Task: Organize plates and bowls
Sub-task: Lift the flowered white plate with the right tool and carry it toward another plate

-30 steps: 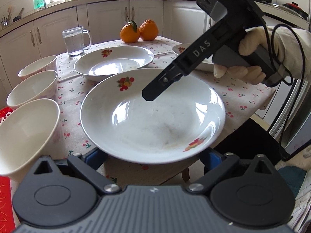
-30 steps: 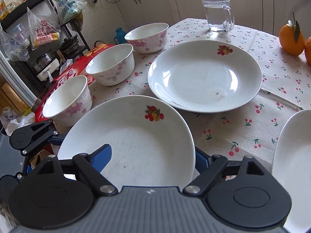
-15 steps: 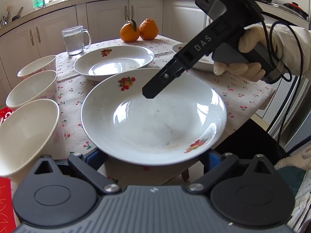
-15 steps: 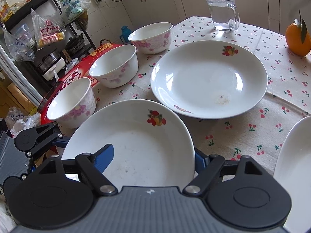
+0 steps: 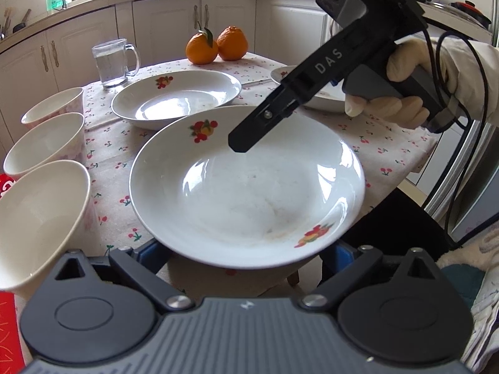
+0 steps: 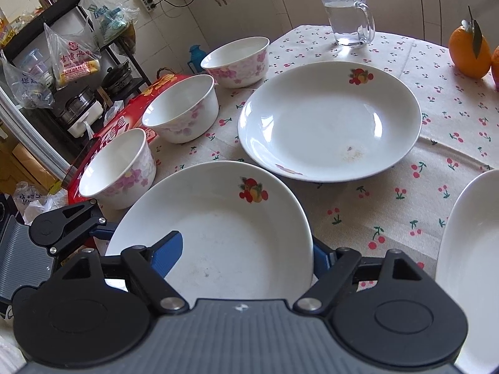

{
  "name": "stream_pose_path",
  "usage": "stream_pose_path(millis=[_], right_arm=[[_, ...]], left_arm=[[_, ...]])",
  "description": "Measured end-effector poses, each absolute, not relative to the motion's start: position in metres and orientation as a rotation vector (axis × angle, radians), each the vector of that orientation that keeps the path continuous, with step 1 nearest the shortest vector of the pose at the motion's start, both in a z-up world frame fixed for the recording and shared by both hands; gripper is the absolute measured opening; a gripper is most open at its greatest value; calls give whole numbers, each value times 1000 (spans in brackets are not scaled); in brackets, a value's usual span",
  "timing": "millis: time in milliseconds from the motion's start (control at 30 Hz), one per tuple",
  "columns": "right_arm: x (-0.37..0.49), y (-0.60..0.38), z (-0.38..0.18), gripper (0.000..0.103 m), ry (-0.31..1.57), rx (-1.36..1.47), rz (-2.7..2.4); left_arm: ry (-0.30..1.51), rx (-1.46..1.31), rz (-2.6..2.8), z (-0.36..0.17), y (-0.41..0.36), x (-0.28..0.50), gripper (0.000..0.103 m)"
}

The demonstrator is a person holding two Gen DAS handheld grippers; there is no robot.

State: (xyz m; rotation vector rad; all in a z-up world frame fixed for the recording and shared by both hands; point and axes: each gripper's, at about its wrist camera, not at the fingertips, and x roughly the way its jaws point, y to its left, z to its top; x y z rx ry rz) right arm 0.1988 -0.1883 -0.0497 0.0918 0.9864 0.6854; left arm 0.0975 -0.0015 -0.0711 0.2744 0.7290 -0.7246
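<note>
Your table [image 6: 443, 143], under its cherry-print cloth, carries everything. Nearest you on it is the near plate [image 5: 246, 187], white with fruit prints, hanging a little past the table's front edge. Your left gripper [image 5: 246, 254] is spread wide, its blue pads showing on either side of that plate beneath the near rim; whether they touch it you cannot tell. Your right gripper [image 6: 246, 257] is also spread: its left blue finger [image 6: 167, 251] lies over the inside of the same plate [image 6: 218, 233], the right one sits outside the rim, so the rim runs between the jaws without a visible pinch. In the left view that gripper [image 5: 241, 143] angles down over the plate's far side, held in your gloved right hand [image 5: 402, 90].

Behind stands a second plate [image 6: 330, 121], and a third plate [image 6: 467, 265] lies at the right edge. Three flowered bowls [image 6: 184, 109] line the table's left side. Beyond them stand a glass mug [image 6: 349, 18] of water and two oranges [image 5: 216, 45].
</note>
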Motion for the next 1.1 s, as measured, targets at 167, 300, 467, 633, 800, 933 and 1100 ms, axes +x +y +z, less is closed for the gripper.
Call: stream_pose_path(millis=[167,300,467,633,800,933,1100], right_arm=[[195,-193,-48,87,984,91,673],[193,-200,-45,87,978,103,662],[191,-212,-37,87,957,121,654],[191,-227,-28,87,927,134,631],[193,-246,-18,87,894,140,600],[196,-264,-11,87,873,146,569],[199,-291,-4,87,847,150,529]], left_arm=[[728,281,-738,-68,-5,98,98],[717,299,-751,-62,-10,98,98],[719,302,-765,-56,-18,103,98],[720,308,-788,-47,-32,113,98],[718,308,-812,-40,-50,126,98],[702,322,-834,-33,-68,137,98],[705,334,-871,-29,-96,152,98]])
